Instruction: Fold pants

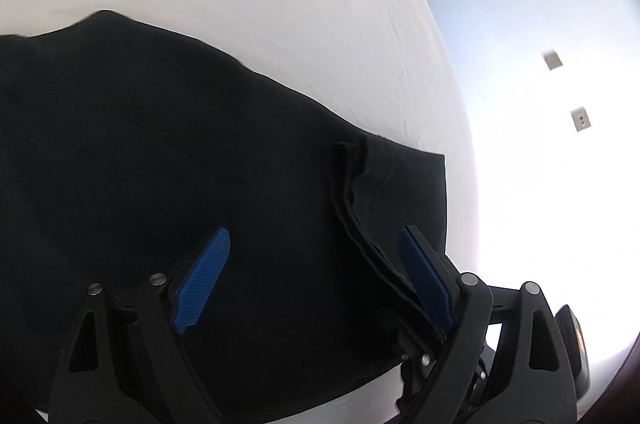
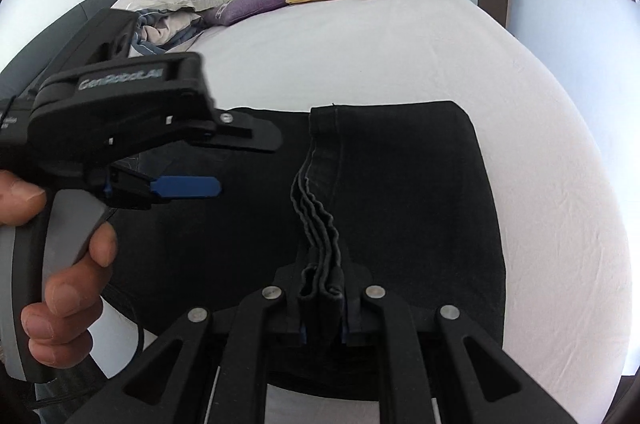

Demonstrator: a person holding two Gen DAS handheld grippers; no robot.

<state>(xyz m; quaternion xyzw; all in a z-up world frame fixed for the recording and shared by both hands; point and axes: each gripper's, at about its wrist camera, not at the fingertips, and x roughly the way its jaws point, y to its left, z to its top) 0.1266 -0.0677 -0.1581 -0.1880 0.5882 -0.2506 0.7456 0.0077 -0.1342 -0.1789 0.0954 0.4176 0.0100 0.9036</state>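
While the black pants (image 2: 400,192) lay folded on the bed (image 2: 360,44), the right gripper (image 2: 322,298) pinched their stacked hems and the left gripper (image 1: 312,256) hovered spread, holding nothing. Soft, limp cloth probably sags; grip layered edges.

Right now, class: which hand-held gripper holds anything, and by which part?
The right hand-held gripper pinches the black pants by their stacked folded edge. The left hand-held gripper is open, holding nothing.
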